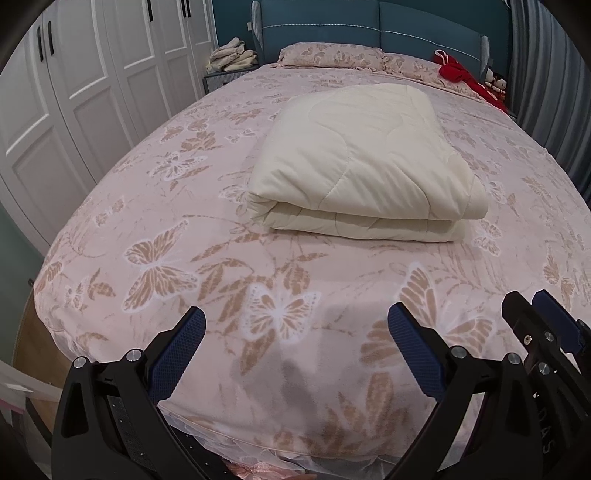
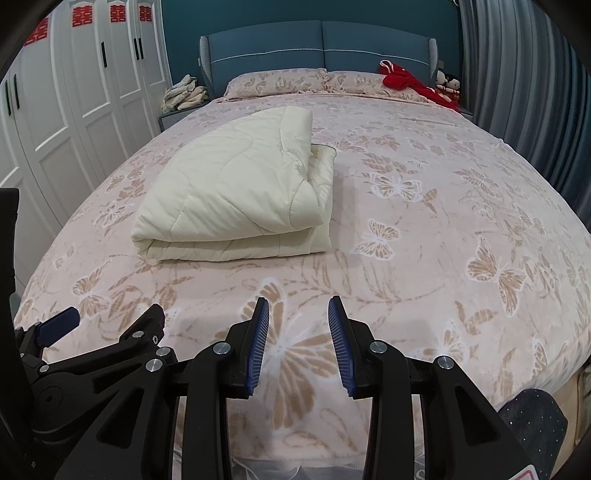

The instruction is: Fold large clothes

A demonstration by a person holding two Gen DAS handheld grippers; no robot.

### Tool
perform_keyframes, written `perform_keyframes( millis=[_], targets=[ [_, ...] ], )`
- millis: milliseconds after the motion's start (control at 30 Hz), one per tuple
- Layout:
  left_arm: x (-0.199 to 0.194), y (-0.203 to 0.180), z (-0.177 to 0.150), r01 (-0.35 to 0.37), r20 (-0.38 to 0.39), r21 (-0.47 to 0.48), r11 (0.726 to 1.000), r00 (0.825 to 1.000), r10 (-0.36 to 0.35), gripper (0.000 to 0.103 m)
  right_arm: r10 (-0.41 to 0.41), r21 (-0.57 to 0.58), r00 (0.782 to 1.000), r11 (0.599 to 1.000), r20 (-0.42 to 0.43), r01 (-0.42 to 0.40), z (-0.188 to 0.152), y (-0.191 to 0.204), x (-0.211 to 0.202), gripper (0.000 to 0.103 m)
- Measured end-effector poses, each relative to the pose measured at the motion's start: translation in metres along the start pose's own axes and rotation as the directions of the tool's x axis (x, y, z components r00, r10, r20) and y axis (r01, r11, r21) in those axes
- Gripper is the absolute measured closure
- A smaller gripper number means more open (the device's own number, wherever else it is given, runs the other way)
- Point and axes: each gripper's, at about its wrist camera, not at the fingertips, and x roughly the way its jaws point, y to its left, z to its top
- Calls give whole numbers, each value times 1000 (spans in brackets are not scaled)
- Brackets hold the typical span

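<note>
both tongs hang low over the foot of the bed (image 1: 155,206), empty. left tongs (image 1: 295,354) are spread wide, blue ribbed pads well apart; right tongs (image 2: 298,343) are parted too, more narrowly, nothing between the pads. each view catches the other tool at its edge.

further up the pink butterfly bedspread lies the cream quilt (image 1: 365,162), folded into a thick rectangular bundle, its rolled fold facing the cameras; a lower layer sticks out along its right side in the right wrist view. nothing lies between the tongs and the quilt.

two matching pillows (image 2: 273,81) sit against the teal headboard (image 2: 317,48). a red garment (image 2: 406,83) lies on the right pillow, small dolls (image 2: 447,86) beside it, too small to make out. pale clothes (image 2: 184,98) are piled on the nightstand. red paper characters (image 2: 83,14) mark the white wardrobe doors (image 1: 92,74), partly cut off. grey curtains (image 2: 517,92) hang on the right.
</note>
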Motion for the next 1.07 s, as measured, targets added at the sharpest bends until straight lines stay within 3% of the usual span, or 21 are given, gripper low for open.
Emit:
perform_keyframes(
  millis=[1067],
  targets=[
    [5, -2, 0, -20, 9, 21, 1000, 1000, 20, 9, -3, -1, 1000, 1000, -6, 3, -3, 2, 4, 68]
  ],
)
